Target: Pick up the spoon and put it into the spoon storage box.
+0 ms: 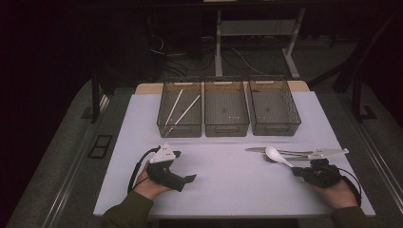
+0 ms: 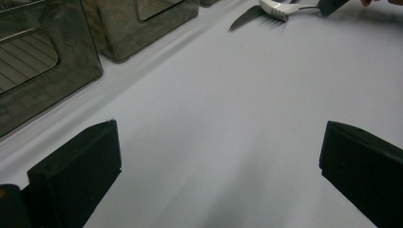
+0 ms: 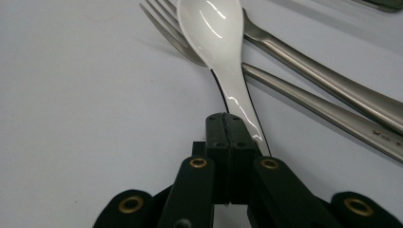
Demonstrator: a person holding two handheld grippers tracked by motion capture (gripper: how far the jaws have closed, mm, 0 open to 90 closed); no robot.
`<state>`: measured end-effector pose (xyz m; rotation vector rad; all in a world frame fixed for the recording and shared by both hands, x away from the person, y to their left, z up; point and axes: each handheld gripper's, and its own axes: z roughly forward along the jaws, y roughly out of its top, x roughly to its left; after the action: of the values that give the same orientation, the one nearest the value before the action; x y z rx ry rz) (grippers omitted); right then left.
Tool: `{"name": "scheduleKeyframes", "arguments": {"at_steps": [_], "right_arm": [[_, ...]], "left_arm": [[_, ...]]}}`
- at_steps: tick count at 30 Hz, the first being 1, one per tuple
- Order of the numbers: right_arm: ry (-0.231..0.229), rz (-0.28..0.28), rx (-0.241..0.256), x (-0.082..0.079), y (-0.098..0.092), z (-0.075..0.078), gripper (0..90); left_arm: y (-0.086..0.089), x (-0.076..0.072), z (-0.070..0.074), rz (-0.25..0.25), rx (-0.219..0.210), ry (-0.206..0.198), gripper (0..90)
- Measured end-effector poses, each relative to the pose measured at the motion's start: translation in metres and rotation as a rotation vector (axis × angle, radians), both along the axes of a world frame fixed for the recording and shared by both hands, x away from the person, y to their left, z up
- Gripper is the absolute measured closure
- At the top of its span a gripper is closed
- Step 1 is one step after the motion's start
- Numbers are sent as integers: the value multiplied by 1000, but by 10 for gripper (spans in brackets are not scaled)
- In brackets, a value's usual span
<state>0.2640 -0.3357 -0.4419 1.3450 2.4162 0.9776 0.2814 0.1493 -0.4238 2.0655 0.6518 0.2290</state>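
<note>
A white spoon (image 1: pixel 277 155) (image 3: pixel 216 33) lies across two metal forks (image 3: pixel 328 80) at the right of the white table (image 1: pixel 228 175). My right gripper (image 1: pixel 297 170) (image 3: pixel 227 126) has its jaws pressed together at the end of the spoon's handle, which is hidden behind them. A knife (image 1: pixel 256 150) (image 2: pixel 244 18) lies just behind the forks. At the left front my left gripper (image 1: pixel 185 166) (image 2: pixel 218 161) is open, with nothing but bare table between its jaws. In the left gripper view the spoon (image 2: pixel 275 7) sits far off at the top.
Three dark mesh bins stand in a row at the back: the left bin (image 1: pixel 164 111) (image 2: pixel 28 71) holds two white chopsticks (image 1: pixel 184 110); the middle bin (image 1: pixel 226 128) (image 2: pixel 138 23) and the right bin (image 1: pixel 275 128) look bare. The table's front edge is near both hands.
</note>
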Motion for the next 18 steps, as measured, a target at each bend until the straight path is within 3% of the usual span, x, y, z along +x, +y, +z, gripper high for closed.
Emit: {"name": "scheduleKeyframes", "arguments": {"at_steps": [4,7,18], "right_arm": [[5,-12,13,1,-5,0,895],[-2,-6,73,0,-8,4,856],[-87,35,172,9,-10,18,499]], "left_arm": [[0,0,0,-1,-1,0,0],[0,0,0,-2,-1,0,0],[1,1,0,1,-14,5,0]]}}
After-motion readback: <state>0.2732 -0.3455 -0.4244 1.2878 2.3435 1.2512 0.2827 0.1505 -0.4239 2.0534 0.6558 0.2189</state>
